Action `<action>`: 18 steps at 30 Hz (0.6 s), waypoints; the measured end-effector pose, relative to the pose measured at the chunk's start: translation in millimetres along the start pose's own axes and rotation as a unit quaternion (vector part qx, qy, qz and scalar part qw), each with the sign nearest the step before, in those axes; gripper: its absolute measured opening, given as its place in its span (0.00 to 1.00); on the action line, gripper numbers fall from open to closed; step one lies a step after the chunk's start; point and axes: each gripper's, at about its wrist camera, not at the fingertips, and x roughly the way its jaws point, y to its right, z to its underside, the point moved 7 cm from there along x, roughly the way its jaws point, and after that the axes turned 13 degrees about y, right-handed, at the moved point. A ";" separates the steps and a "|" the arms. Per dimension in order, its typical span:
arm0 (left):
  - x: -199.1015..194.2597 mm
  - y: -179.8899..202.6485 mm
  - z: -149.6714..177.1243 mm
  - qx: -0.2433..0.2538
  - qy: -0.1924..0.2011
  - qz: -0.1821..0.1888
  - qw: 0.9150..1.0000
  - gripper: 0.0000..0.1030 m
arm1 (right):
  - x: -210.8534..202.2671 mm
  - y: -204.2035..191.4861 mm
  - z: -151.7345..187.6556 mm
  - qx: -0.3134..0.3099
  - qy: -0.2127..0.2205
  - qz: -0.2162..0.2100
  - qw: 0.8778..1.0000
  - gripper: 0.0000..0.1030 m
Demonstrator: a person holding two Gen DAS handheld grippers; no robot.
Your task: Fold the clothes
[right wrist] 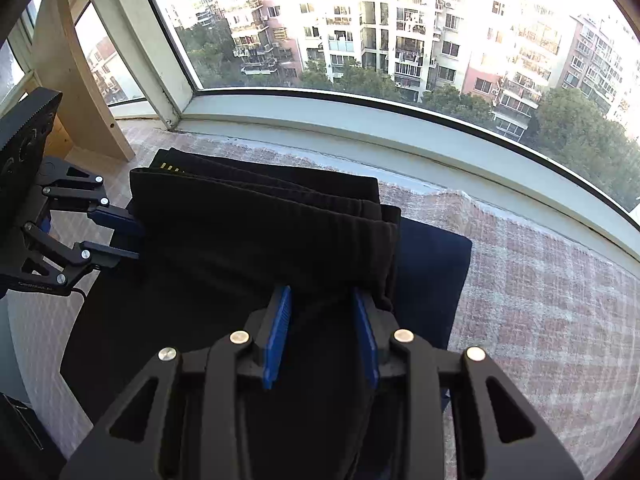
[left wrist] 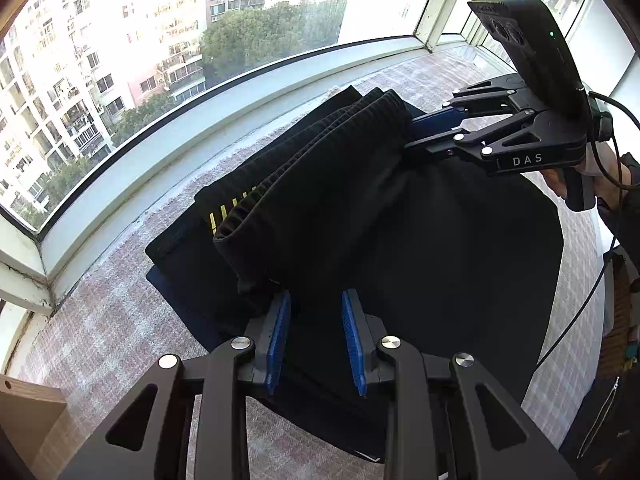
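A black garment [left wrist: 380, 216] with a ribbed elastic waistband [left wrist: 320, 148] lies folded on a checked cloth by the window, also in the right wrist view [right wrist: 240, 240]. A dark blue garment [right wrist: 432, 264] lies under it. My left gripper [left wrist: 316, 304] is open, its blue pads just at the near edge of the black fabric. It shows at the left of the right wrist view [right wrist: 134, 240]. My right gripper [right wrist: 322, 296] is open, pads on either side of a fold of black cloth. It shows in the left wrist view [left wrist: 412, 132], fingertips tucked into the waistband end.
A pale window sill [left wrist: 200, 120] curves along the far side. The pink-and-white checked cloth [right wrist: 540, 320] covers the surface. A wooden board [right wrist: 80, 92] stands at the far left corner. A wooden piece [left wrist: 28, 412] sits at the near left.
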 end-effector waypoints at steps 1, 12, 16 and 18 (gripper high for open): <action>-0.5 -0.6 -0.1 -0.003 0.001 0.000 1.000 0.25 | -1.4 1.5 0.5 0.003 0.000 0.001 1.000 0.31; -58.8 4.4 -15.8 -0.023 0.081 -0.109 0.990 0.66 | -72.2 7.7 -16.5 0.092 0.079 0.135 0.983 0.57; -81.0 25.9 -12.1 -0.010 0.089 -0.132 0.987 0.74 | -99.6 6.6 -8.2 0.110 0.072 0.200 0.971 0.57; -88.6 37.7 -8.2 -0.021 0.094 -0.124 0.988 0.74 | -112.2 3.2 -0.5 0.125 0.073 0.207 0.968 0.57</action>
